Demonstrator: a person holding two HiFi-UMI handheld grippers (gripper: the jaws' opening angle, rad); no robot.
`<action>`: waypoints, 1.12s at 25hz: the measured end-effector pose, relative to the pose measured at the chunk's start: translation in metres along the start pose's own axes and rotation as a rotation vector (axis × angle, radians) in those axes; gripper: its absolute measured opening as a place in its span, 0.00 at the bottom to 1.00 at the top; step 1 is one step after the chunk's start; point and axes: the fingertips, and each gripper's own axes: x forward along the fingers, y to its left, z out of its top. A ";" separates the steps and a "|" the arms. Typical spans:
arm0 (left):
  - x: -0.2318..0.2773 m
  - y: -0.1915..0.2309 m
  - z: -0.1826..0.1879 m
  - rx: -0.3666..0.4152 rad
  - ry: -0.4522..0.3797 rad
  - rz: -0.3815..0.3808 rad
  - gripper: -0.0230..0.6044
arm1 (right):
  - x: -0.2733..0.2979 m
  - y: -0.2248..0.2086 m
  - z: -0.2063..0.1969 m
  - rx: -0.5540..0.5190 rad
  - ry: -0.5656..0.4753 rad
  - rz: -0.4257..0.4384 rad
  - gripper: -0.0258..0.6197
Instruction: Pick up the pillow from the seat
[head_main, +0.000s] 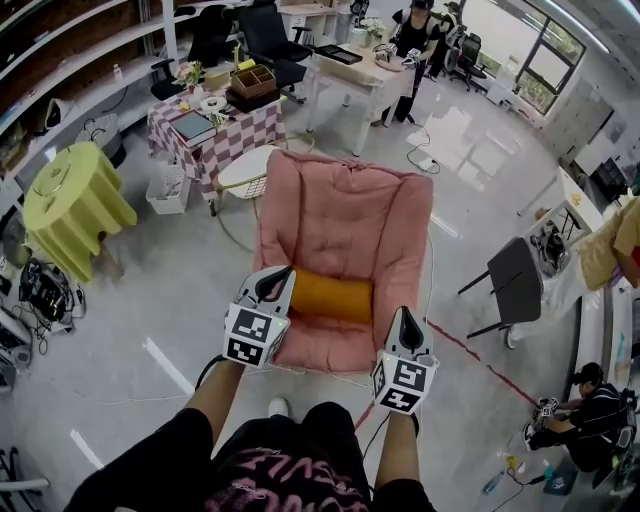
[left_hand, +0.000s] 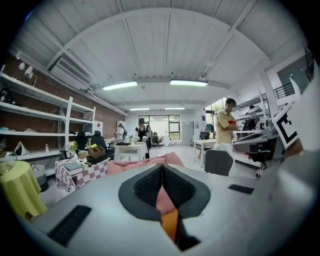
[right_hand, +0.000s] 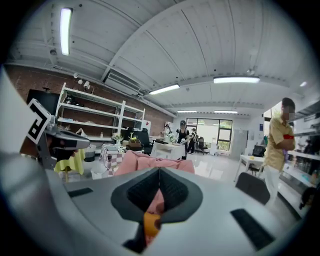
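The person is standing at the front edge of the seat, holding a grey two-jaw gripper in each hand. The left gripper (head_main: 276, 284) is pointing at the left end of the small orange bolster pillow (head_main: 332, 297), its jaws pressed together on nothing. The right gripper (head_main: 408, 327) is hovering just beside the pillow's right end, its jaws likewise closed and empty. In the head view the left tip seems to be just touching the pillow, though that is hard to judge. The pillow is lying crosswise on the seat of the pink quilted fabric armchair (head_main: 340, 215), close to its backrest. Beyond the armchair a table draped in pink-and-white checkered cloth (head_main: 240, 135) is standing, and farther off a person in black (head_main: 412, 35) is standing at a white desk (head_main: 350, 75).
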 end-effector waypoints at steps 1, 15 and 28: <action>0.000 -0.001 -0.001 0.002 0.000 -0.004 0.05 | -0.001 0.000 -0.002 0.001 0.004 -0.001 0.07; 0.004 -0.007 0.005 0.005 -0.008 -0.009 0.05 | -0.002 0.000 -0.001 -0.016 0.003 0.009 0.07; 0.024 -0.027 0.006 0.032 0.003 0.025 0.05 | 0.012 -0.026 -0.011 0.022 -0.001 0.039 0.07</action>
